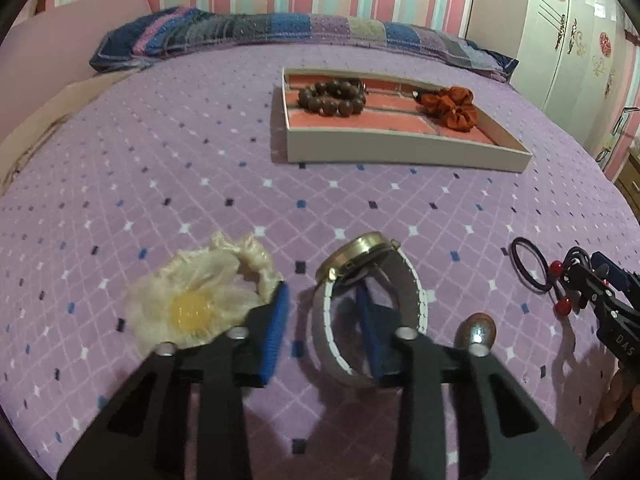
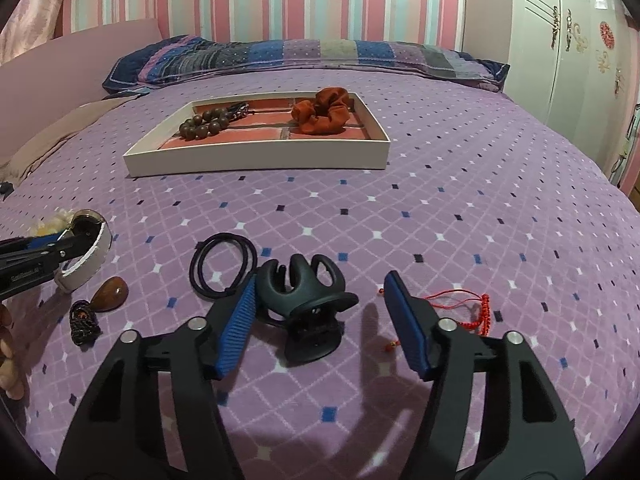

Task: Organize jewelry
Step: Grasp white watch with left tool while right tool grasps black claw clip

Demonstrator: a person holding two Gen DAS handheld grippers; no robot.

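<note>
My left gripper [image 1: 322,312] is open on the bed; its right finger sits inside the white strap loop of a gold-faced watch [image 1: 360,264], its left finger outside, beside a cream flower scrunchie [image 1: 200,292]. My right gripper [image 2: 320,300] is open around a black claw hair clip [image 2: 306,300], not touching it. The white tray [image 1: 400,148] with red lining holds a brown bead bracelet [image 1: 332,98] and a rust scrunchie [image 1: 452,108]. In the right wrist view the tray [image 2: 256,156] lies ahead to the left.
Black hair ties [image 2: 222,260], a brown oval stone [image 2: 110,288] on a dark cord [image 2: 82,322] and a red string bracelet [image 2: 472,308] lie on the purple bedspread. A pillow [image 2: 304,56] lies at the head. A wardrobe [image 2: 568,40] stands right.
</note>
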